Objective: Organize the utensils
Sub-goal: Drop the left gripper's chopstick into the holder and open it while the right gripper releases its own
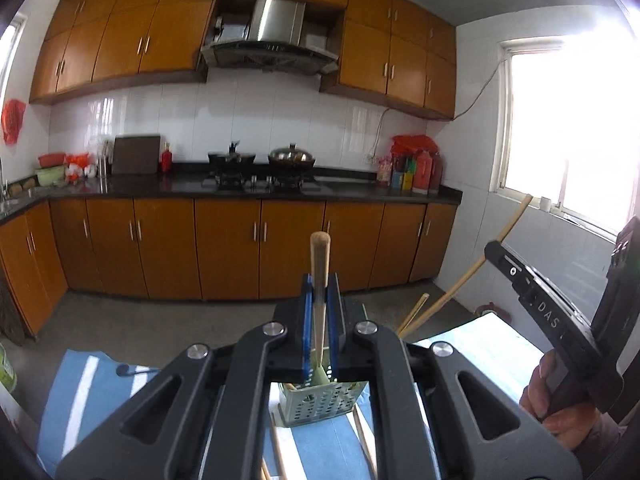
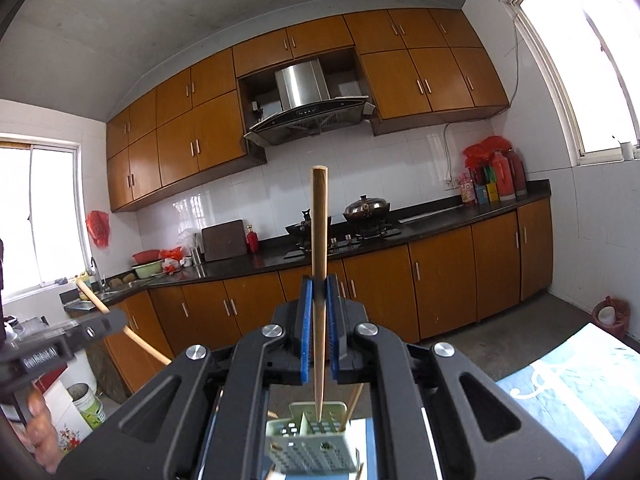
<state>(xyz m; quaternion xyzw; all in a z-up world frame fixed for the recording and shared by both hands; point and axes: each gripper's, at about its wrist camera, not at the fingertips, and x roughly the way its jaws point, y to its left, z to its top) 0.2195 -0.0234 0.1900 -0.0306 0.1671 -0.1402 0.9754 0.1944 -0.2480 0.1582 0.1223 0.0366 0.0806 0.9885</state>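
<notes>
Wooden chopstick stands near upright between the blue pads of the right gripper, fingers closed on it, thin tip down inside the perforated utensil holder, thick end up. The left gripper likewise clamps a wooden-handled utensil, long axis vertical, lower end in the same holder. More chopsticks lean out of the holder towards the right. The holder stands on a blue-and-white cloth over the bench. Legible writing: "DAS" on the right gripper's body (left wrist view).
</notes>
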